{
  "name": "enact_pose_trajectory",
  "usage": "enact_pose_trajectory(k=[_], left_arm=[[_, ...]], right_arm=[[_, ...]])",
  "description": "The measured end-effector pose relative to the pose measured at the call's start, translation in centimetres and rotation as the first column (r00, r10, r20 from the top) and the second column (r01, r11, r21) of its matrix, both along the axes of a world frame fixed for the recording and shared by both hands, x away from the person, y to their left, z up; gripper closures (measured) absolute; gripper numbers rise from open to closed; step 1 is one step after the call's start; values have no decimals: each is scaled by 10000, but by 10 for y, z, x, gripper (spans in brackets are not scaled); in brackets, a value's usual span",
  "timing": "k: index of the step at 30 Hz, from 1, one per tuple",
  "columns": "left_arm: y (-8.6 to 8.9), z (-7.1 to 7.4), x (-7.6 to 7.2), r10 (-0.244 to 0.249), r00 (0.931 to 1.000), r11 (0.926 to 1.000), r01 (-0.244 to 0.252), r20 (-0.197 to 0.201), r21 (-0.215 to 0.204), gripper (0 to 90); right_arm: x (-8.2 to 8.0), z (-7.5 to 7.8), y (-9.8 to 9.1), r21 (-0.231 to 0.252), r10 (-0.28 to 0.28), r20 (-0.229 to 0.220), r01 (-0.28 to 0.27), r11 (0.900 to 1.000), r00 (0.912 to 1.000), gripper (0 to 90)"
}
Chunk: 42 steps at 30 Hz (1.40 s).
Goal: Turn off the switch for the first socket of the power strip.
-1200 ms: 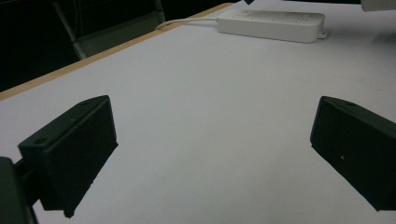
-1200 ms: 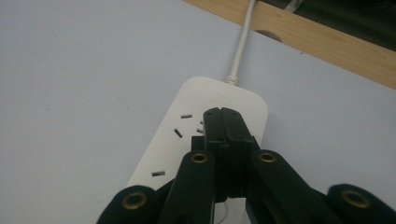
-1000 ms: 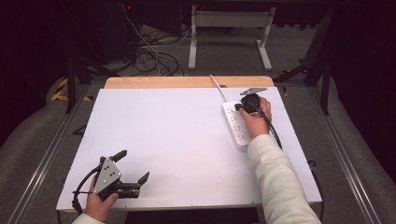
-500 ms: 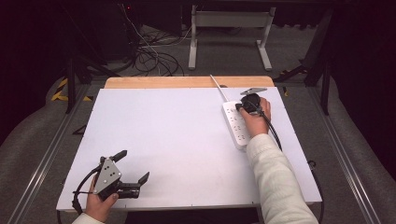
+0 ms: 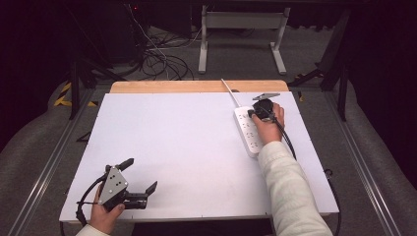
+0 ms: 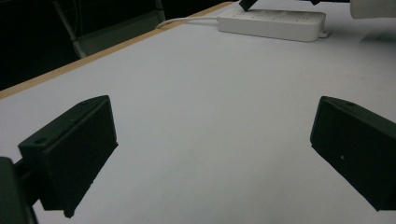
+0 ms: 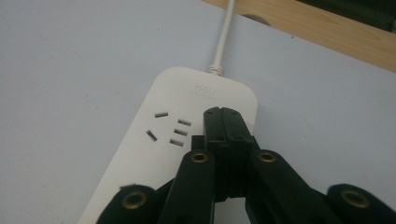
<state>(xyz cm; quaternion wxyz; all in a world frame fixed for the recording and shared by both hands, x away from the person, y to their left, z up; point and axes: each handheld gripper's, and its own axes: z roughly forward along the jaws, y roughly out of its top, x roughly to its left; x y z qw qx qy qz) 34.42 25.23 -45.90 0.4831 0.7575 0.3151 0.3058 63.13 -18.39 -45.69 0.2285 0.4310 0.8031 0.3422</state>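
Observation:
A white power strip (image 5: pixel 250 132) lies on the right side of the white table (image 5: pixel 187 142), and its white cable (image 5: pixel 230 92) runs off over the far edge. My right gripper (image 5: pixel 252 113) is held over the strip's far end. In the right gripper view its jaws are pressed together with nothing between them, and the right gripper (image 7: pixel 223 116) tips rest just right of a socket on the power strip (image 7: pixel 163 154). My left gripper (image 5: pixel 141 174) is near the front left corner, wide open and empty. The left gripper (image 6: pixel 210 112) faces the distant power strip (image 6: pixel 271 21) across bare tabletop.
A wooden strip (image 5: pixel 196 86) borders the table's far edge. Behind it are tangled black cables (image 5: pixel 157 59) on the floor and a white metal stand (image 5: pixel 241 34). Metal rails (image 5: pixel 44 172) run along both sides of the table.

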Motion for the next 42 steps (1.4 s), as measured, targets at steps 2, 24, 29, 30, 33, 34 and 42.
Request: enact_pose_trajectory(k=[2, 24, 29, 30, 33, 34, 42], left_arm=[[0, 0, 0, 10, 10000, 10000, -10, 29, 12, 8], [0, 0, 0, -35, 10000, 10000, 35, 3, -16, 8], [0, 0, 0, -54, 10000, 10000, 54, 5, -14, 8], [0, 0, 0, -51, 10000, 10000, 51, 3, -28, 8], [0, 0, 0, -54, 10000, 10000, 54, -55, -64, 8], [0, 0, 0, -63, 10000, 10000, 63, -10, 9, 8], [0, -1, 2, -38, 10000, 10000, 38, -88, -47, 8]], right_arm=[[0, 0, 0, -54, -3, -11, 3, 10000, 10000, 900], [-1, 2, 8, -492, -333, -105, 328, 9982, 9994, 900], [-1, 2, 9, -572, -397, -103, 391, 9976, 9992, 900], [-1, 2, 10, -626, -405, -78, 399, 9972, 9991, 900], [-1, 1, 9, -539, -432, -89, 427, 9976, 9990, 900], [-1, 1, 8, -489, -451, -111, 445, 9978, 9989, 900], [-9, 15, 6, 114, 216, 631, -223, 9997, 9978, 900]])
